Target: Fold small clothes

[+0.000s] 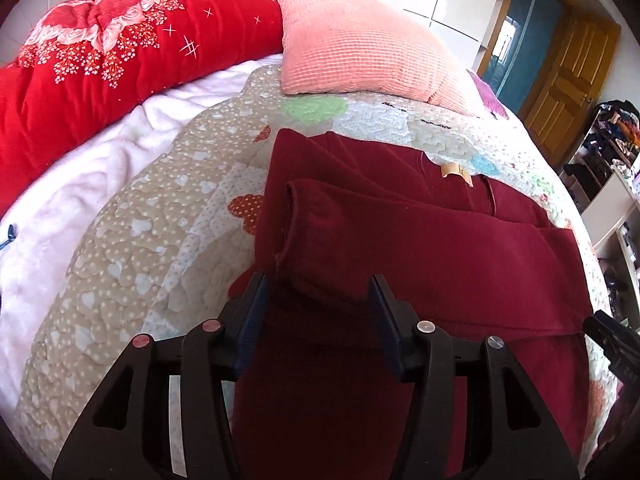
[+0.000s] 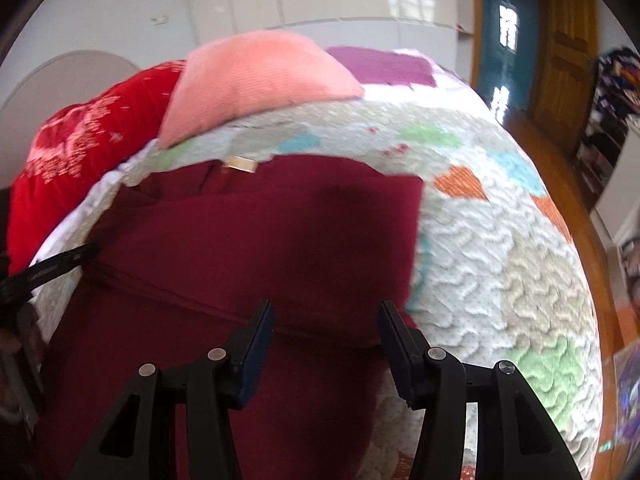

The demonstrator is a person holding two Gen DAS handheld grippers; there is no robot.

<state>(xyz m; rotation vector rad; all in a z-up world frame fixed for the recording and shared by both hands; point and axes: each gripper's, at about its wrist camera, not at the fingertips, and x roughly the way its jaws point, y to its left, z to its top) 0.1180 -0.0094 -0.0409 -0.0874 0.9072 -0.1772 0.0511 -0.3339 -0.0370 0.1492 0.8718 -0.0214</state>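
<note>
While your left gripper (image 1: 318, 286) is hanging with its jaws parted about halfway around a folded sleeve, gripping nothing, your right gripper (image 2: 326, 312) is hovering equally released over the maroon sweater (image 1: 400, 240) lying on the patchwork quilt (image 1: 160, 220). Its tan neck label (image 1: 456, 172) is showing unreadable writing.
</note>
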